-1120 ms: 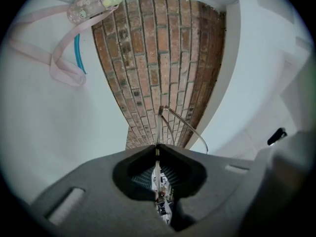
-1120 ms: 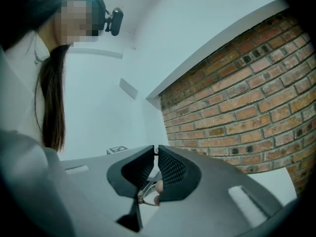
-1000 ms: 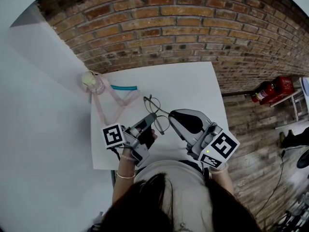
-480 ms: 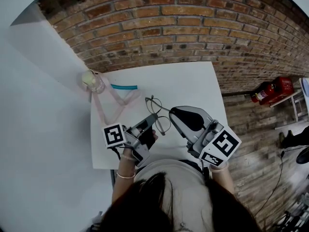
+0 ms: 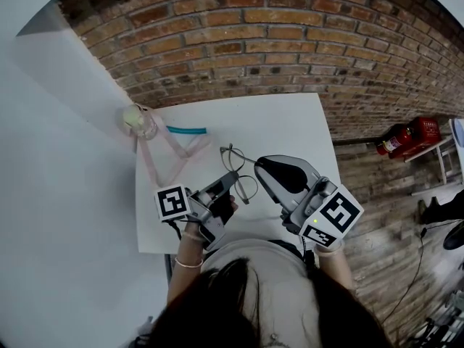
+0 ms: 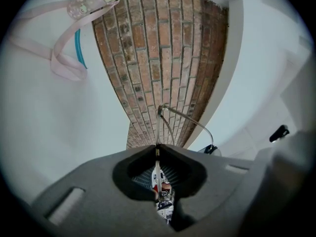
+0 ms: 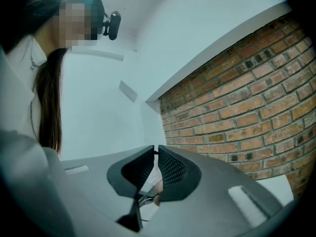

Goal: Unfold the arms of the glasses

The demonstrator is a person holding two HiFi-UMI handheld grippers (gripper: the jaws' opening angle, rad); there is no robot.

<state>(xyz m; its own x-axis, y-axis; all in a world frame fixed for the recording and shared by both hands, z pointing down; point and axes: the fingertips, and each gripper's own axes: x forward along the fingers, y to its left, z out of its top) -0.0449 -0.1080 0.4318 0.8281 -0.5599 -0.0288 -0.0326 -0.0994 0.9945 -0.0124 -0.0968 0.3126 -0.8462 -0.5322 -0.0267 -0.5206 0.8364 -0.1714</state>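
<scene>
Left gripper [image 5: 233,179] clamps the glasses [image 5: 238,170] at the rim, right gripper [image 5: 260,167] is closed, seemingly on one arm; I judge this light wire bendable, best held near the hinge.

Thin, shiny metal wire forms the glasses [image 5: 239,171]; the surface [image 5: 283,125] is smooth matt white; the brick wall [image 5: 290,42] is rough.

The right gripper [image 5: 259,165] has swung slightly, its marker cube now higher and further right. The glasses [image 5: 245,185], clamped in the left gripper [image 5: 232,180], have shifted a little towards the right gripper's jaws.
</scene>
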